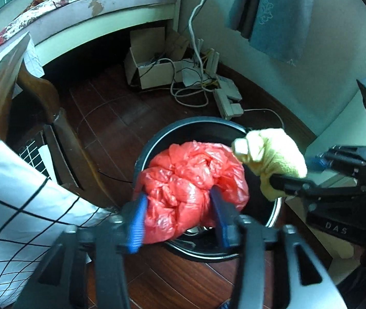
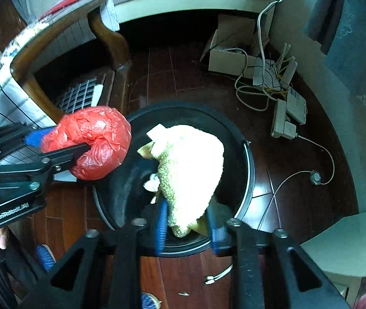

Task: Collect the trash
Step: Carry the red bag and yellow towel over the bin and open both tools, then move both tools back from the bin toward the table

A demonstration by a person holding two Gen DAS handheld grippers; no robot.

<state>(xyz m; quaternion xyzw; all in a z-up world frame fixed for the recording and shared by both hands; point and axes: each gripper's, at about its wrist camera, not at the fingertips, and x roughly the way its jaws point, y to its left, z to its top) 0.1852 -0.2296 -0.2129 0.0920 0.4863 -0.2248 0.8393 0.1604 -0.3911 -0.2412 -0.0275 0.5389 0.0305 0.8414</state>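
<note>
A crumpled red plastic bag (image 1: 183, 177) hangs over the left side of a round black bin (image 1: 157, 139). My left gripper (image 1: 178, 197) has its blue pads on either side of the bag, spread wide and blurred, so it looks open. A fluffy pale yellow cloth (image 2: 190, 159) hangs above the bin's (image 2: 250, 170) mouth. It lies between the pads of my right gripper (image 2: 187, 209), which stand apart from its sides. The right wrist view shows the left gripper (image 2: 64, 139) and the bag (image 2: 98, 139) at the bin's left rim. White paper scraps (image 2: 152, 180) lie inside the bin.
The bin stands on a dark wood floor. Behind it are a cardboard box (image 1: 152, 69), tangled white cables (image 1: 190, 95) and a power strip (image 2: 283, 121). A wooden chair with a checked cloth (image 1: 15, 193) is at the left, and a bed (image 1: 92, 2) stands beyond it.
</note>
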